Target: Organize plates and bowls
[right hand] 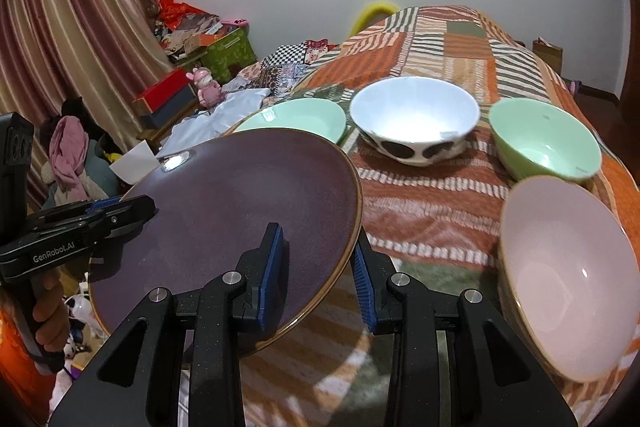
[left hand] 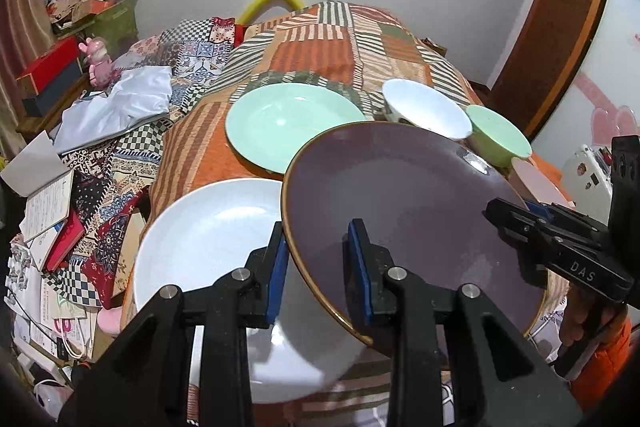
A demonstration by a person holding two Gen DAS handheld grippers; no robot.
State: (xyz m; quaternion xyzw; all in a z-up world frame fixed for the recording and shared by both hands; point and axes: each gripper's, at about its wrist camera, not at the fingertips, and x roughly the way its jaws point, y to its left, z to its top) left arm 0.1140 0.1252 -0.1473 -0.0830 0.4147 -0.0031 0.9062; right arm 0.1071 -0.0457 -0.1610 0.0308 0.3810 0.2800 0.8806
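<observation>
A dark purple plate (left hand: 404, 203) with a brown rim is held tilted in the air between both grippers, above a white plate (left hand: 208, 243). My left gripper (left hand: 316, 251) clamps its left rim. My right gripper (right hand: 318, 263) clamps its right rim and shows in the left wrist view (left hand: 516, 219). The purple plate (right hand: 240, 211) fills the left of the right wrist view. A mint green plate (left hand: 292, 125) lies behind. A white spotted bowl (right hand: 416, 123), a green bowl (right hand: 544, 139) and a pink bowl (right hand: 568, 279) stand on the striped cloth.
The table is covered by an orange striped patchwork cloth (right hand: 432, 207). Left of it lie books, papers and a white cloth (left hand: 116, 103). A pink figurine (left hand: 98, 63) and boxes stand by the curtain. A door frame (left hand: 560, 27) is at the right.
</observation>
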